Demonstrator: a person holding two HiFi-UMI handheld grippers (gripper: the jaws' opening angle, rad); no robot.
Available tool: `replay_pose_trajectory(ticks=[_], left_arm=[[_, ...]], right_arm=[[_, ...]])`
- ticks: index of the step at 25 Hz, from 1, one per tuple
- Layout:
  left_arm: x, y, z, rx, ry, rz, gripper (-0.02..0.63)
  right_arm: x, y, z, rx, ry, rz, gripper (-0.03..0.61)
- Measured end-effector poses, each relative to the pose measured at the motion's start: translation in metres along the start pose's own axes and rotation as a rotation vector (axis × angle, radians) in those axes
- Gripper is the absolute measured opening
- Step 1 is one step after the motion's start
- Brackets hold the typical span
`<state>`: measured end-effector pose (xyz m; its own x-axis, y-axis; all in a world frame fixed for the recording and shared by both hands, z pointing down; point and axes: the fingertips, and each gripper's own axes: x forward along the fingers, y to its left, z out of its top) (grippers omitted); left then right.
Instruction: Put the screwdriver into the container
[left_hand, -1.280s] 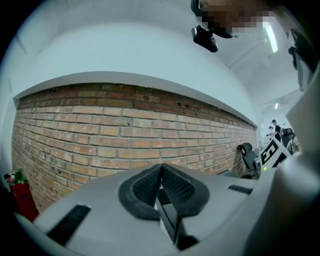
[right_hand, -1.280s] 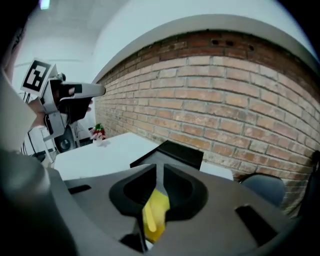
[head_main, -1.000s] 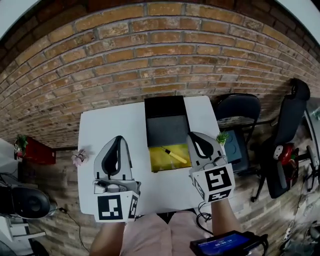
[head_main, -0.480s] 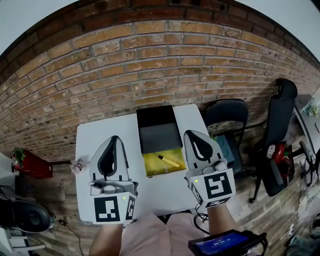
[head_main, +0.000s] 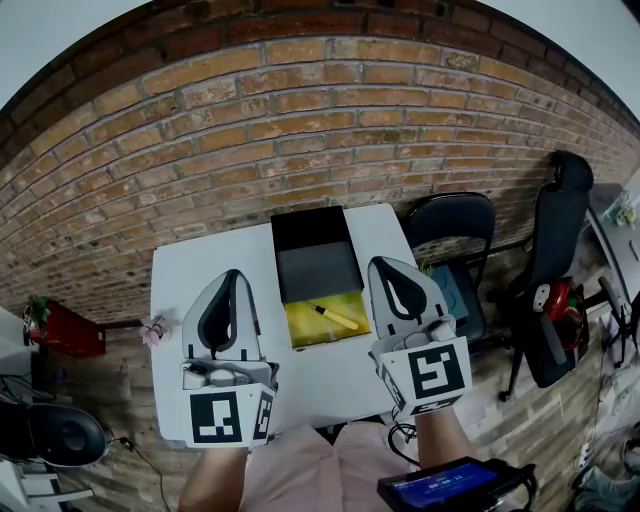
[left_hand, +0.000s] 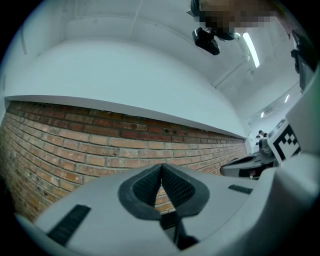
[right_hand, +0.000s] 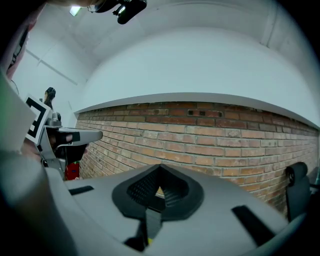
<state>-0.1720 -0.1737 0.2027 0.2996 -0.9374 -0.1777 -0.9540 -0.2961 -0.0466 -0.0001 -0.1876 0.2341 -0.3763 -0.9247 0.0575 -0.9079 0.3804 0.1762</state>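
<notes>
In the head view a yellow-handled screwdriver lies inside the yellow container on the white table. My left gripper is held above the table to the container's left, its jaws shut with nothing between them. My right gripper hovers at the container's right side, shut and empty too. In the left gripper view my left gripper faces a brick wall with its tips together. The right gripper view has my right gripper closed the same way, facing that wall.
A black box stands directly behind the yellow container. A small pink thing sits at the table's left edge. Black chairs stand to the right of the table. The brick wall runs behind it.
Both grippers have risen away from the table and now point level at the wall. The screwdriver stays in the yellow container.
</notes>
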Motion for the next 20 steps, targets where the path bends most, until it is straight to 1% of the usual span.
replay_pose_trajectory(ticks=[13, 20], left_arm=[[-0.006, -0.003, -0.005, -0.002, 0.008, -0.012, 0.012], [-0.006, -0.009, -0.004, 0.003, 0.008, -0.016, 0.012]], right_arm=[[-0.002, 0.011, -0.002, 0.0, -0.002, 0.018, -0.002], [-0.004, 0.008, -0.003, 0.0, -0.005, 0.023, -0.002]])
